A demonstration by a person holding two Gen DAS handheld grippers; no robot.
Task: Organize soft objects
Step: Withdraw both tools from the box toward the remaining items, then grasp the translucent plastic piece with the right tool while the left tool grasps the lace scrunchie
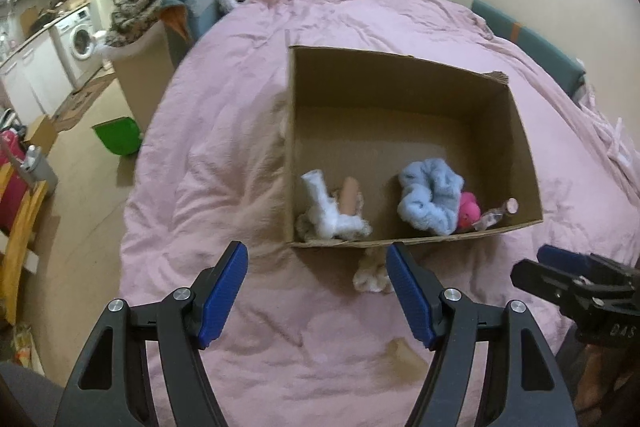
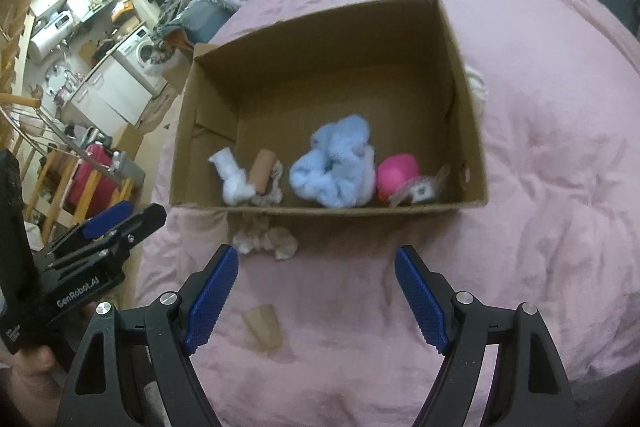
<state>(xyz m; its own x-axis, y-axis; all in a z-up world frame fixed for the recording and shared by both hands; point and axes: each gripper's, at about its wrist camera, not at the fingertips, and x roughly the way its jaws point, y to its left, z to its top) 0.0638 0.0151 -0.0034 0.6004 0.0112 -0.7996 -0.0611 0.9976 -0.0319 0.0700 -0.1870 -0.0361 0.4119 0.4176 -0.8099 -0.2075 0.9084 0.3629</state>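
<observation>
On the pink duvet (image 2: 520,167), both grippers hang with fingers spread and empty. Just beyond the left gripper (image 1: 316,291), beside its right finger, lies a beige scrunchie (image 1: 370,277), stretched along the cardboard box's (image 2: 320,211) near wall. The right gripper (image 2: 316,291) sits further off. Inside rest a blue scrunchie (image 2: 334,167) and 1 pink toy (image 2: 398,173).

So the open cardboard box (image 2: 472,131) sits on the pink bed and along its near wall there's a white fuzzy sock (image 2: 234,179), a tan roll (image 2: 264,171), a fluffy light-blue bundle (image 2: 334,165) and a pink plush (image 2: 398,173). One beige fuzzy scrap (image 2: 266,239) lies crumpled on the bed just outside that near wall.
</observation>
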